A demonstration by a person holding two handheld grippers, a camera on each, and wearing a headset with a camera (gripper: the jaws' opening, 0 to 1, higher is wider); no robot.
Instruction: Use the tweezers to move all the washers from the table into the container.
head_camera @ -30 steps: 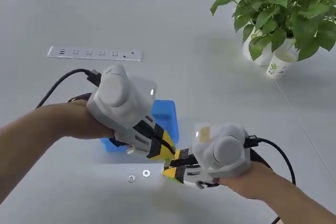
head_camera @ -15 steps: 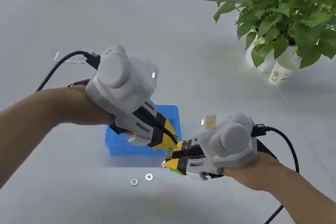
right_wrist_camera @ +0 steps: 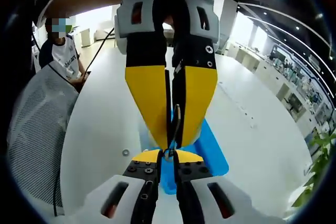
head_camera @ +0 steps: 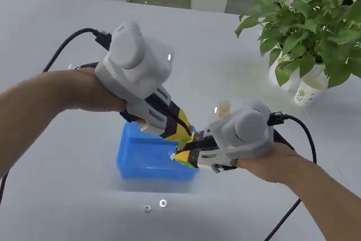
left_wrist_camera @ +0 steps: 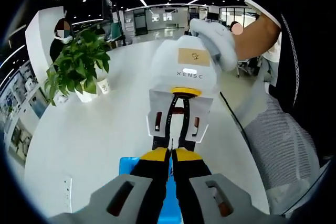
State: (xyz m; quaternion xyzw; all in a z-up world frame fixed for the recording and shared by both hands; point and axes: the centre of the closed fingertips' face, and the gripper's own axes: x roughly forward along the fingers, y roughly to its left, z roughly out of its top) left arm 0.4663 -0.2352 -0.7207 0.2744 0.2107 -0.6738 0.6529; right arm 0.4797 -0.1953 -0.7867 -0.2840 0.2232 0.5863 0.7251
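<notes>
Blue container [head_camera: 148,159] centre frame, contents unclear. Left tool [head_camera: 183,134] clamped on tweezers [right_wrist_camera: 176,119] above it; right tool [head_camera: 181,159] narrow at tweezer tip, grip unclear. Leaves two washers [head_camera: 163,202] on bench [head_camera: 67,196], bottom centre: unfinished.

Blue container [head_camera: 141,159], silver washers [head_camera: 163,202], green plant [head_camera: 304,32]

- Container [head_camera: 141,159] on the table [head_camera: 225,77], near its middle.
- 2 washers [head_camera: 147,209] [head_camera: 163,202] on the table just before the container, side by side.
- Plant [head_camera: 304,32] behind and right, well apart.
- Left gripper [head_camera: 185,135] and right gripper [head_camera: 181,158] tip to tip over the container's right end.
- Tweezers [right_wrist_camera: 176,121] between the left gripper's jaws.
</notes>
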